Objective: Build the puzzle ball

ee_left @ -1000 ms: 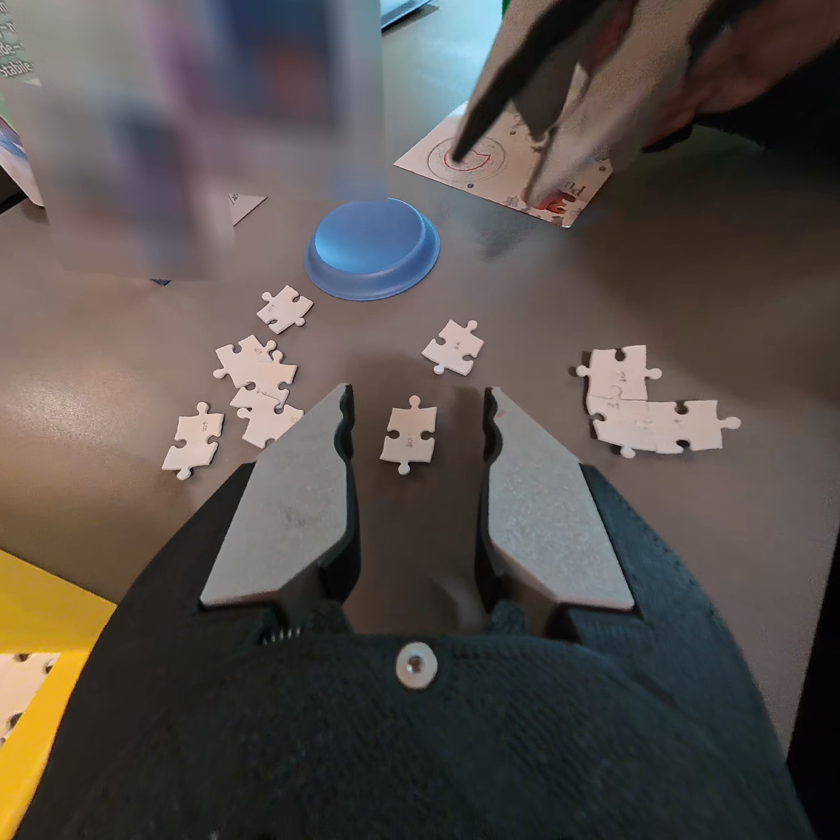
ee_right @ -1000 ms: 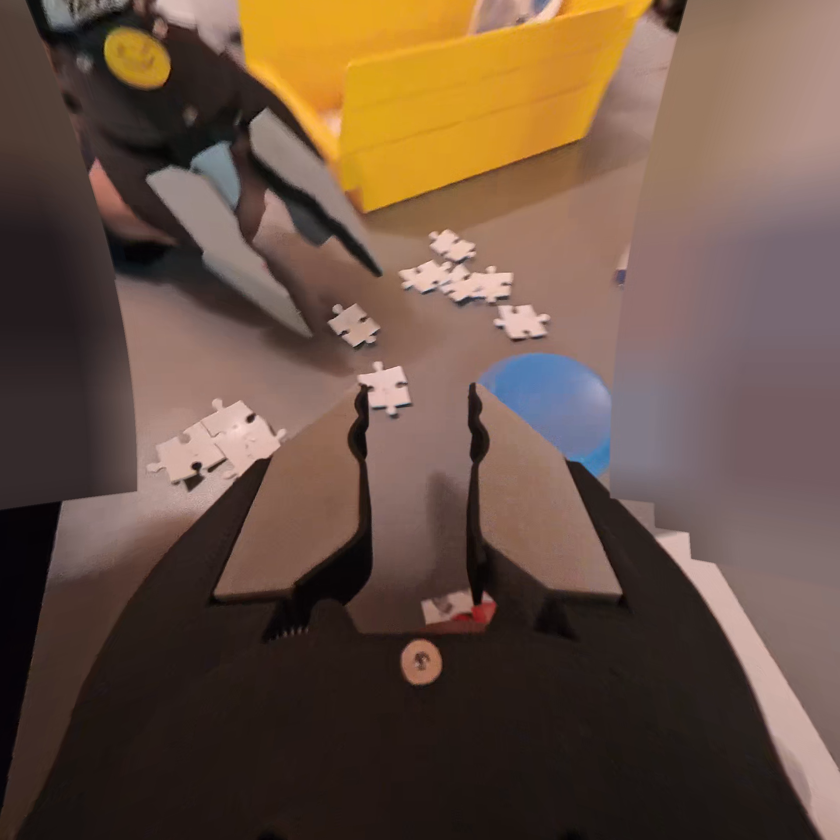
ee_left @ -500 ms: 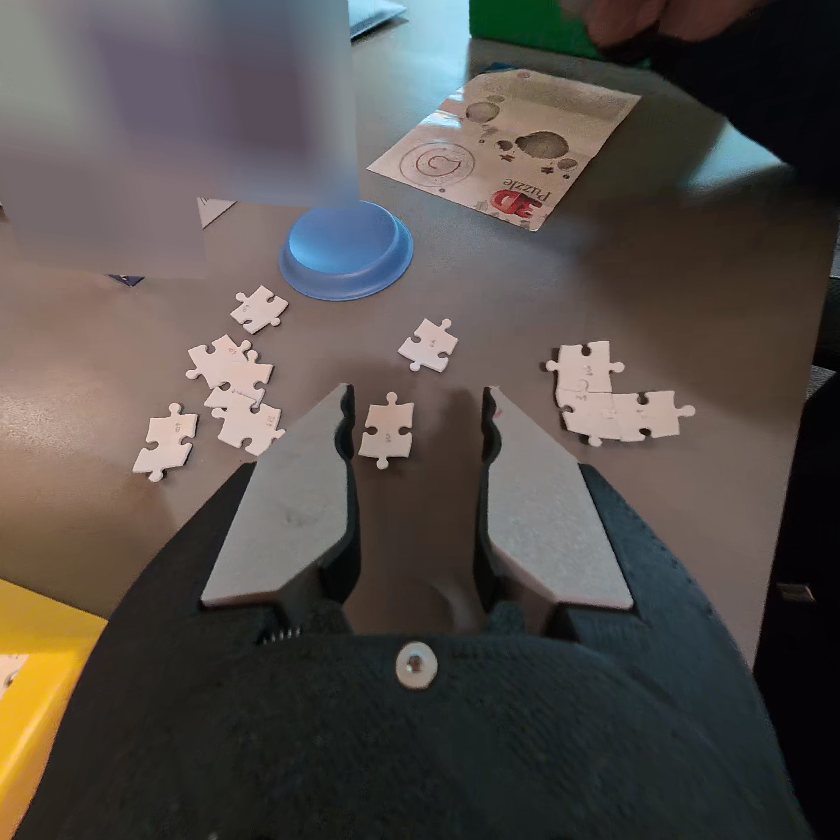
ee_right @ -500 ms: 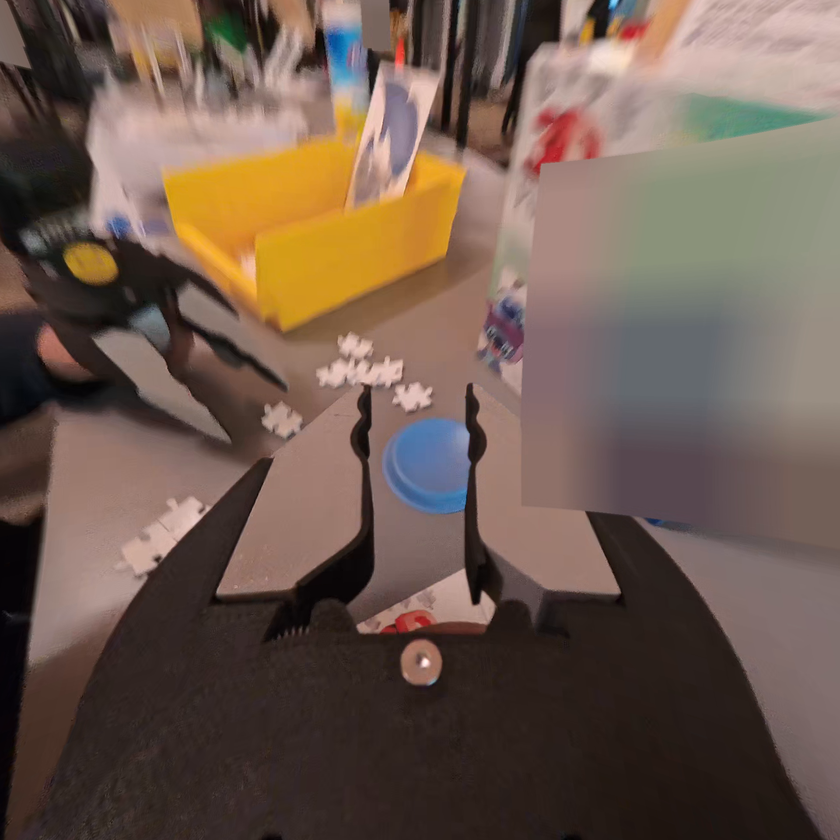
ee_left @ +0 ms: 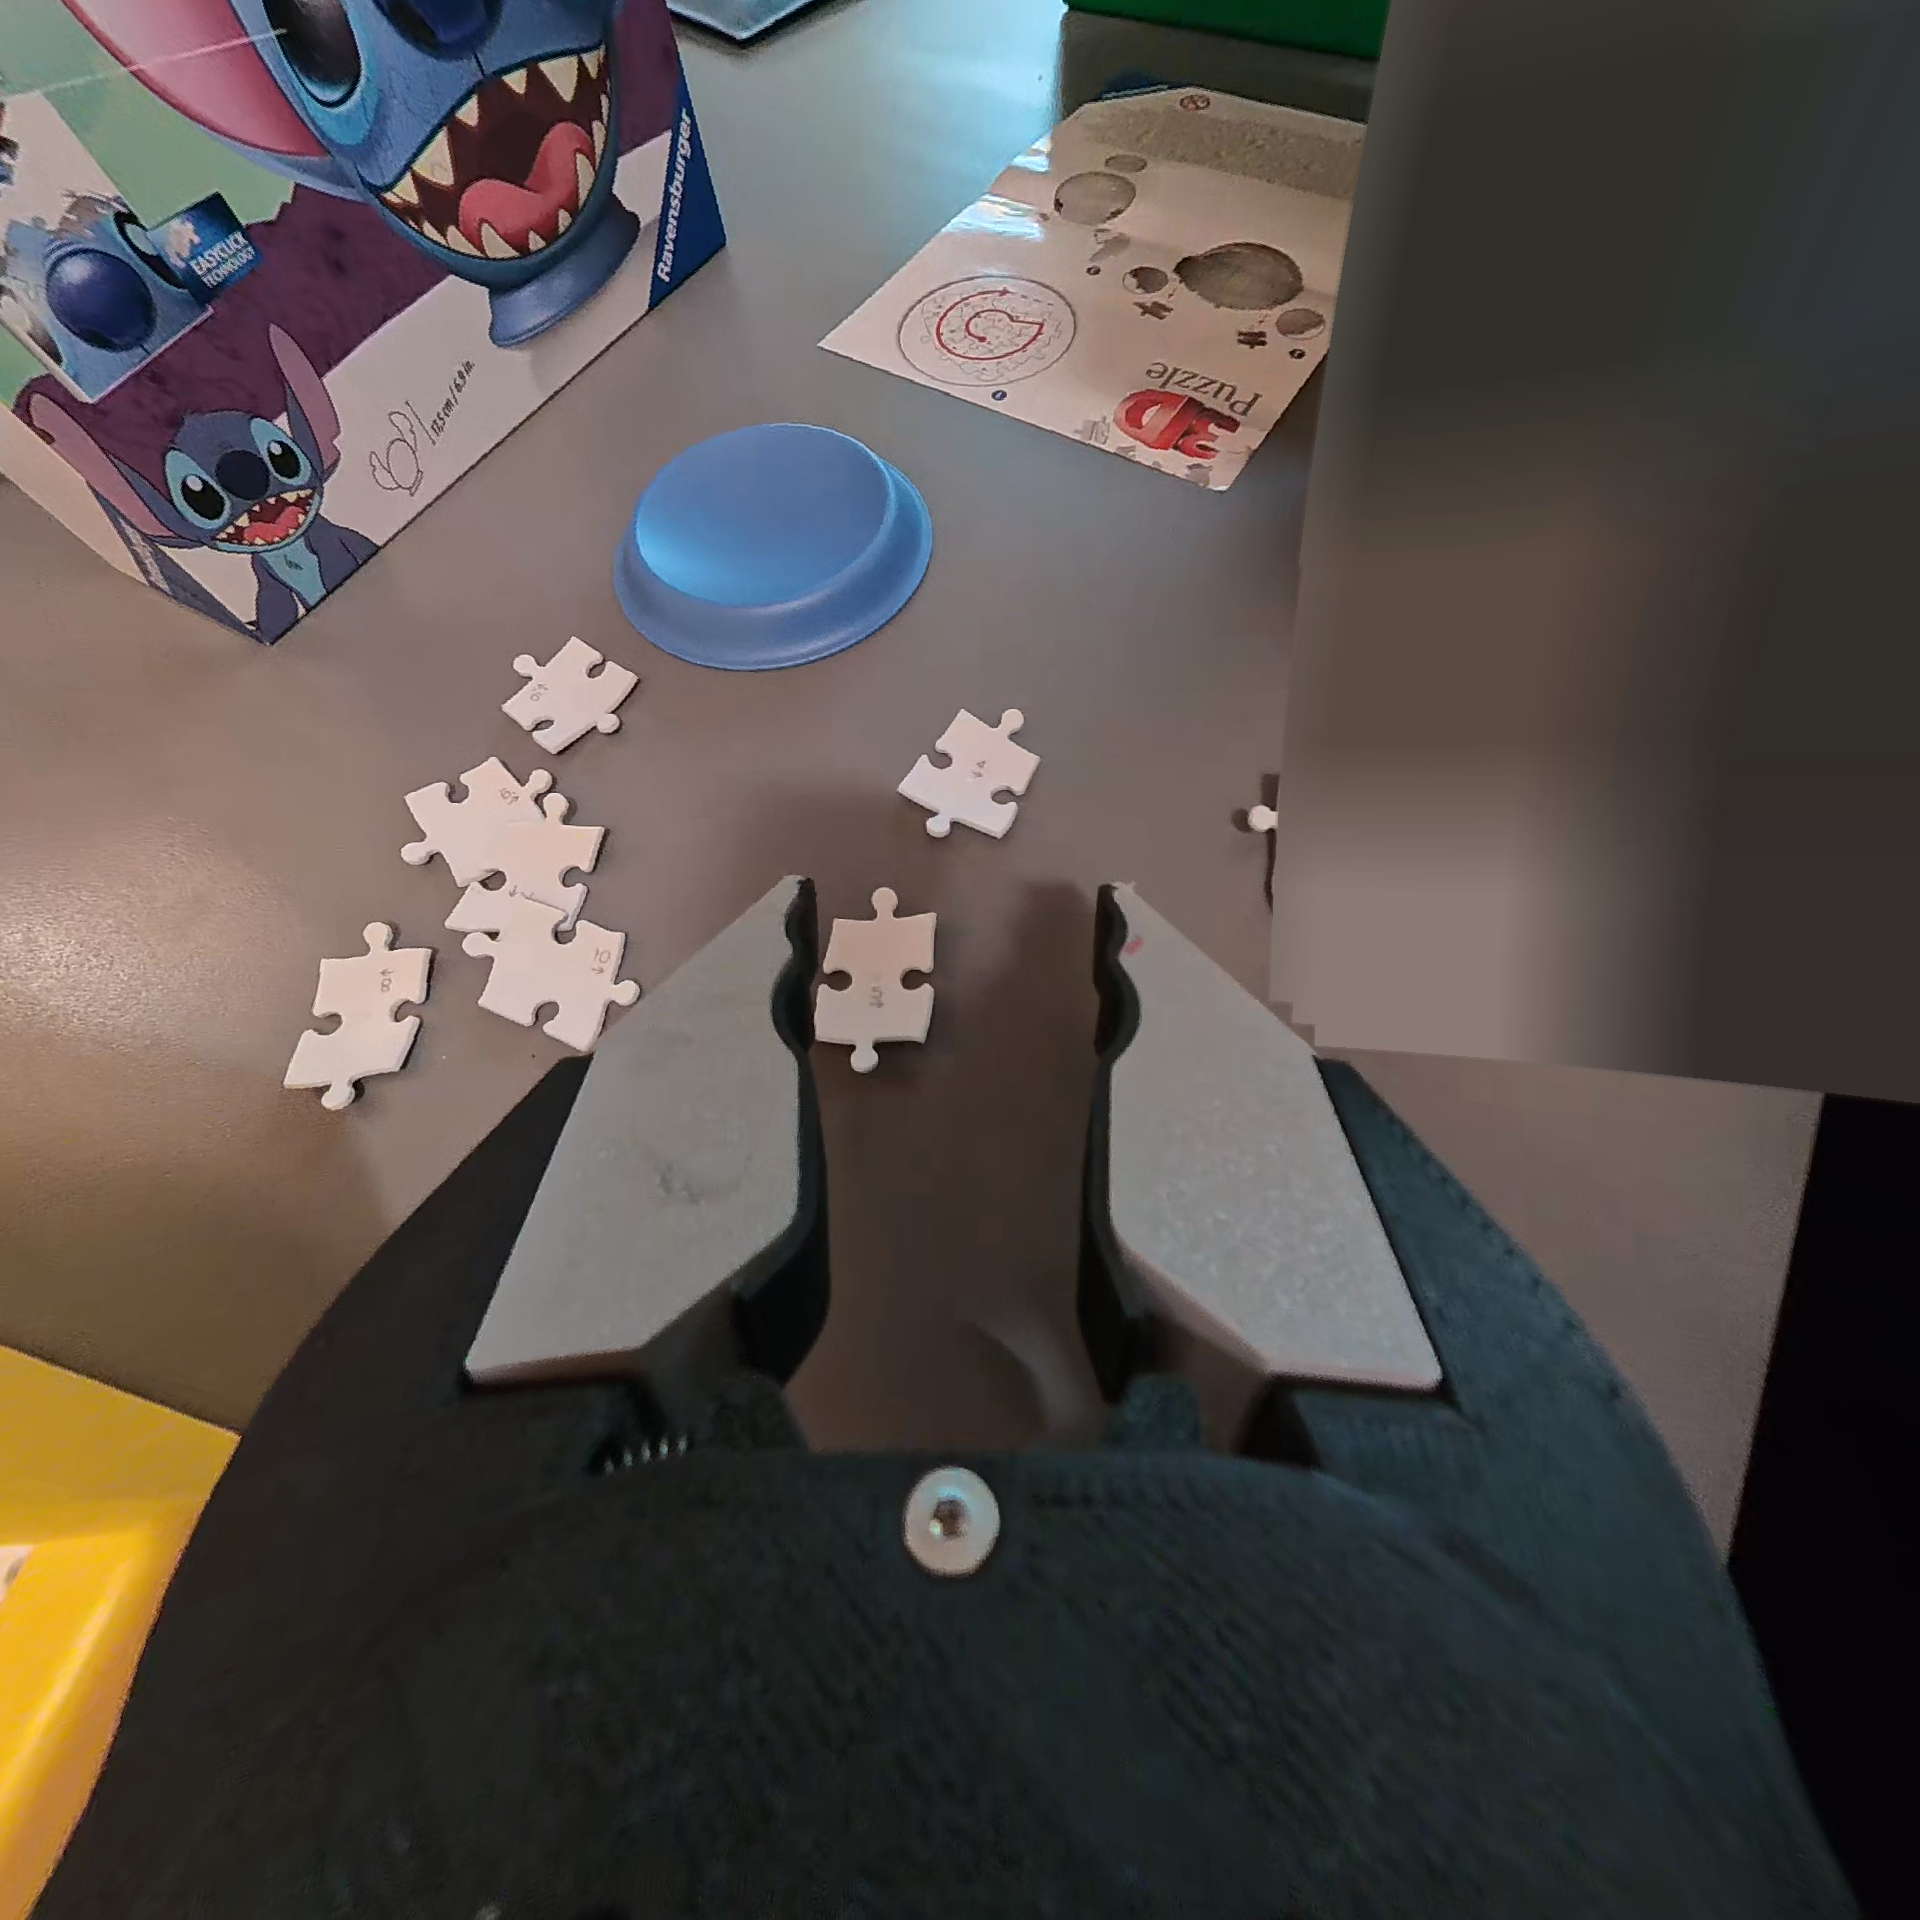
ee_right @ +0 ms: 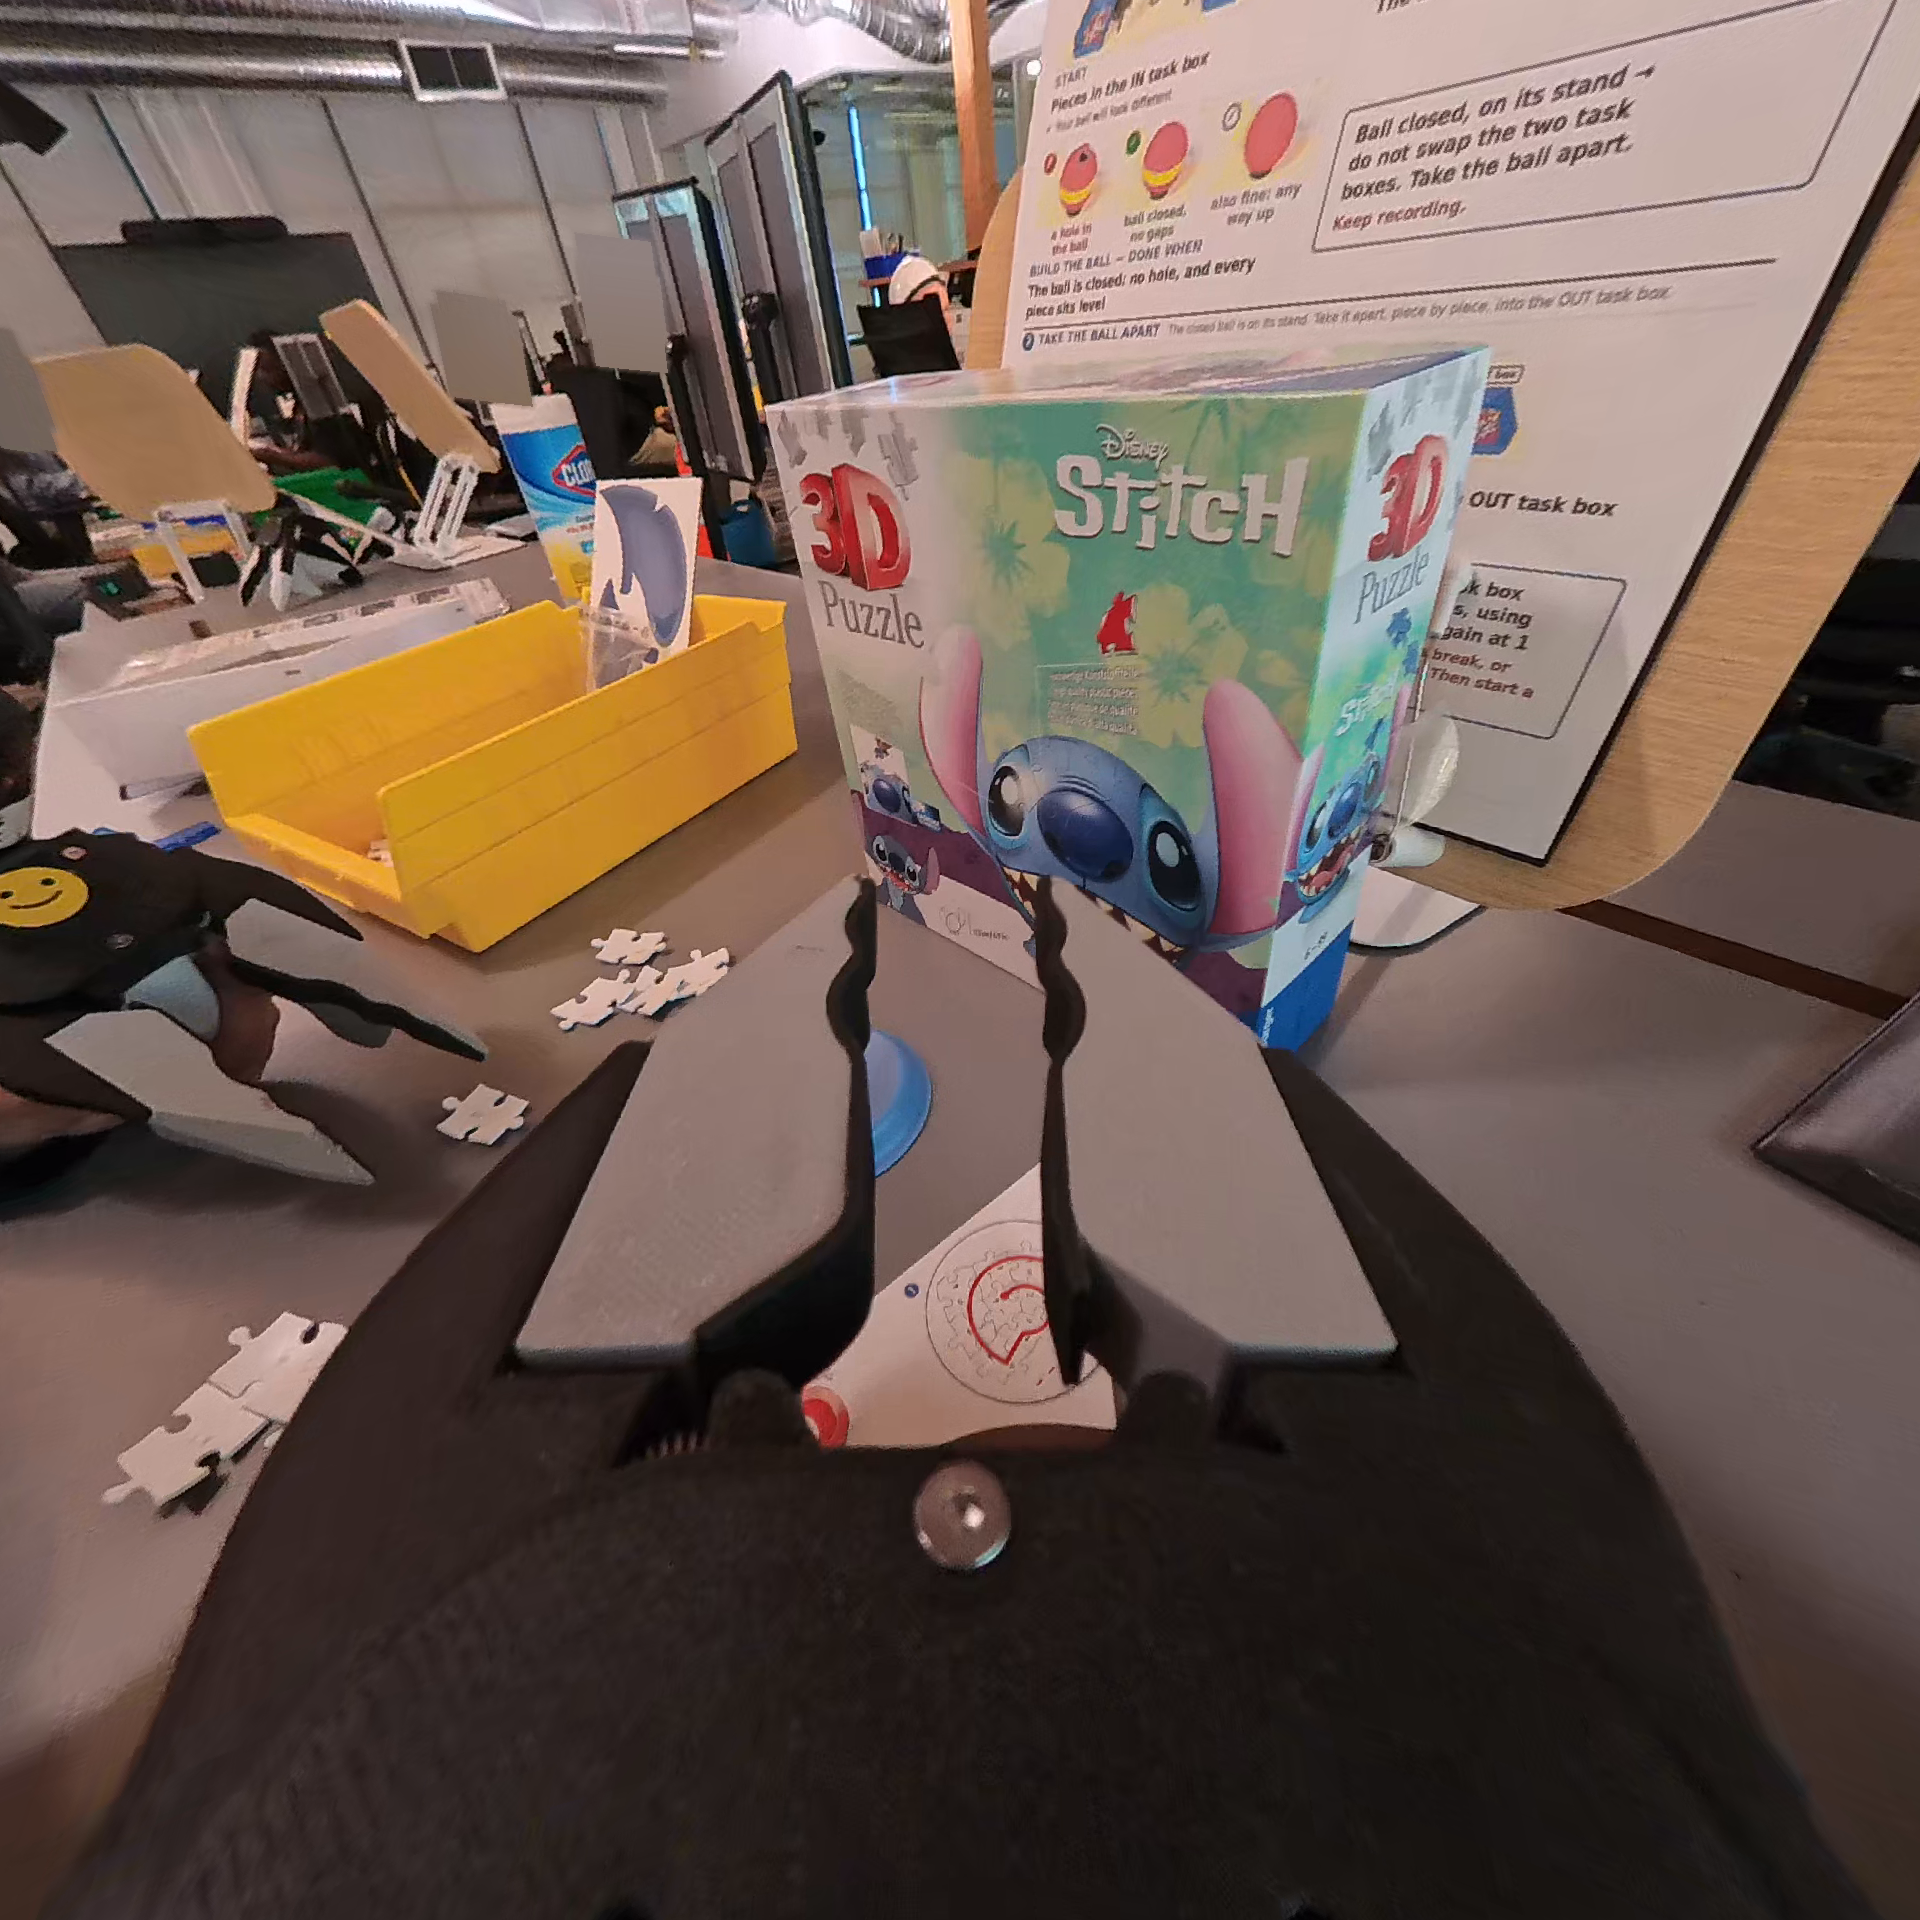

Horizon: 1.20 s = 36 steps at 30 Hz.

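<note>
White puzzle pieces lie blank side up on the grey table. One piece (ee_left: 876,977) lies between the fingers of my open, empty left gripper (ee_left: 956,904), close to the left finger. Another single piece (ee_left: 977,774) lies just beyond, and a loose cluster (ee_left: 509,862) sits to the left. The blue ball stand (ee_left: 774,545) is farther ahead. My right gripper (ee_right: 951,904) is open and empty, raised over the instruction sheet (ee_right: 987,1320) and facing the puzzle box (ee_right: 1122,675). Its view shows the left gripper (ee_right: 416,1107) at the left and a joined group of pieces (ee_right: 229,1392).
A yellow bin (ee_right: 499,748) stands behind the pieces and also shows at the lower left of the left wrist view (ee_left: 62,1558). The puzzle box (ee_left: 312,260) and instruction sheet (ee_left: 1101,301) flank the stand. A sign board (ee_right: 1455,416) stands behind the box. The gap from one gripper's tips to the other's is roughly 25 cm.
My right gripper has lifted and tilted up from the pieces to face the box, leaving the left wrist view. My left gripper has drifted slightly right; the piece now sits by its left finger.
</note>
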Each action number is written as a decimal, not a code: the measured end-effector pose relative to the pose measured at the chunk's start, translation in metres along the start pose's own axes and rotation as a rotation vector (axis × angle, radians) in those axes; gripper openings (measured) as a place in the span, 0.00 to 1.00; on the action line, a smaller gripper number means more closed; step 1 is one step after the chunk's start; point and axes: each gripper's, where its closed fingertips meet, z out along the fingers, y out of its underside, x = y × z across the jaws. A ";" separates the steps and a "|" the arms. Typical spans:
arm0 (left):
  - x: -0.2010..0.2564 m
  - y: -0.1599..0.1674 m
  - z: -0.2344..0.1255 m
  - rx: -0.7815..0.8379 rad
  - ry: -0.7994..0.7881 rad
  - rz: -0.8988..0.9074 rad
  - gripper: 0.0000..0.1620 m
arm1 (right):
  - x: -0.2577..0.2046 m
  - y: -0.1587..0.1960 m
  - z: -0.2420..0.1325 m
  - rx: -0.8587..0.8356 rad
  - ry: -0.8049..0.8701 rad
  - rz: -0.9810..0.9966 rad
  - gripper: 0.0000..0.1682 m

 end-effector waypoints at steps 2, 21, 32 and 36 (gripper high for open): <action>0.000 0.000 0.000 -0.003 0.002 0.001 0.31 | -0.002 0.000 0.001 0.007 -0.008 0.006 0.16; 0.003 0.002 0.002 -0.017 -0.003 0.033 0.31 | -0.011 0.017 0.014 -0.061 -0.025 -0.034 0.16; 0.002 0.002 0.002 -0.016 -0.012 0.036 0.30 | -0.017 0.021 0.017 -0.071 -0.037 -0.049 0.15; 0.002 0.001 0.002 -0.015 -0.012 0.033 0.30 | -0.018 0.020 0.018 -0.070 -0.039 -0.049 0.15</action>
